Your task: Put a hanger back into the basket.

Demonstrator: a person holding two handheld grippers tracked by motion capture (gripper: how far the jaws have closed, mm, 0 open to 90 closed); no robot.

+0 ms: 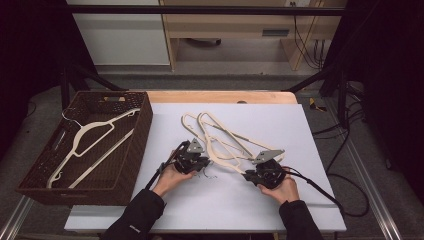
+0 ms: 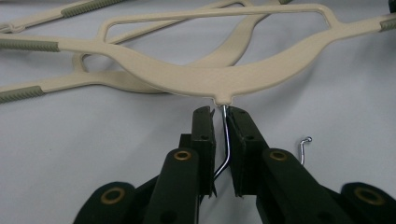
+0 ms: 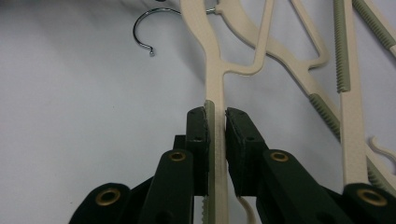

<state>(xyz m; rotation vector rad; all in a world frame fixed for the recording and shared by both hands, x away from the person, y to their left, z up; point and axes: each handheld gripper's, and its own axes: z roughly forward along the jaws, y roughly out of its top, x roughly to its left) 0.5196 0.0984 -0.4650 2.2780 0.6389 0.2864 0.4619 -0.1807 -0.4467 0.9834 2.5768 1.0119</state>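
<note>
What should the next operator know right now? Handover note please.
Left tool: shut on the metal hook of a cream hanger.
Right tool: shut on that hanger's arm.
Hangers: two lie overlapping on the white mat; one more lies in the brown basket.
Done: one hanger binned.
Left: probably lift the gripped hanger into the basket, then the last one.

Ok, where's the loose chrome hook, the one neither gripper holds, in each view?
High view: the free hook is a small faint squiggle on the mat, between the left gripper and the right gripper.
Left gripper view: lower right, just beyond the right-hand jaw.
Right gripper view: top left, curling open downward.
Shared landmark: the cream hangers lying beside it.
</note>
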